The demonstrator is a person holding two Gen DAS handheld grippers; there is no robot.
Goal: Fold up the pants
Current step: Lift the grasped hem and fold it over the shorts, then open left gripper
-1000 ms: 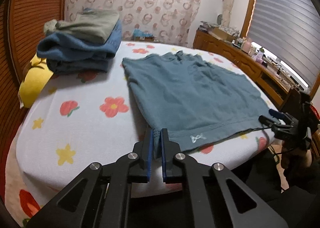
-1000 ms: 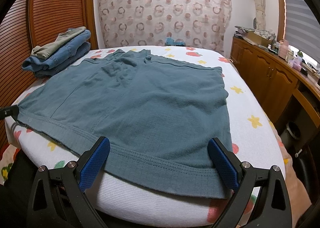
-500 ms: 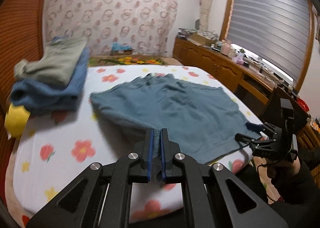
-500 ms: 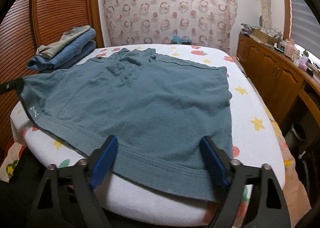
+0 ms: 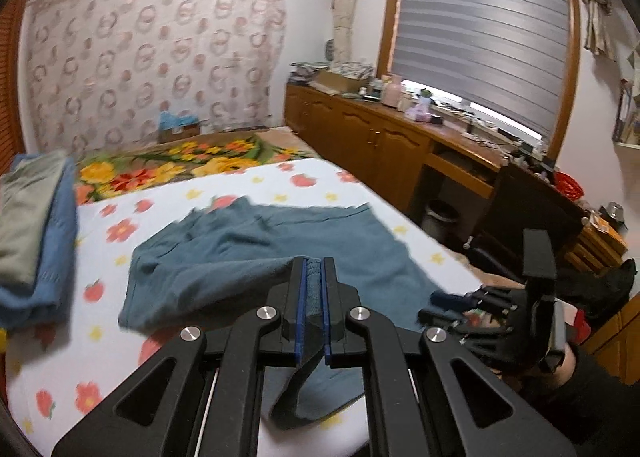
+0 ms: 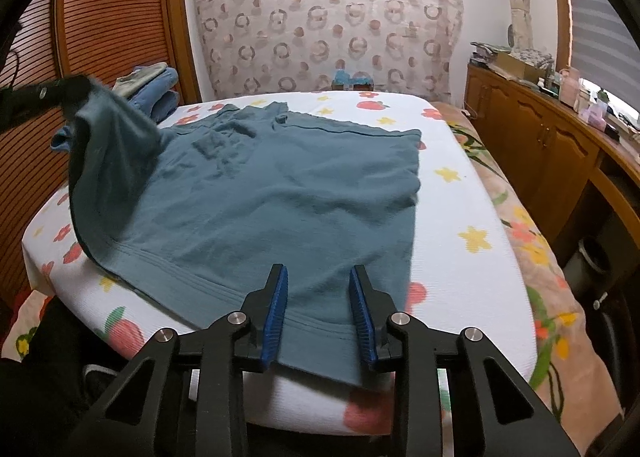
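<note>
The left gripper (image 5: pixel 314 297) pinches the teal pants (image 6: pixel 280 193), hiding their lifted corner; the right gripper (image 6: pixel 320 313), narrowing, straddles the near hem.

We find the pants (image 6: pixel 280 193) spread on the bed (image 6: pixel 472 201), one corner raised at left. A clothes stack (image 6: pixel 154 87) sits behind, cabinets (image 6: pixel 532 137) right of the bed.

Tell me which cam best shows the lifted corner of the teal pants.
Right wrist: the lifted corner hangs in full view from the left gripper. Left wrist shows only a pinch of cloth between its own shut pads.
</note>
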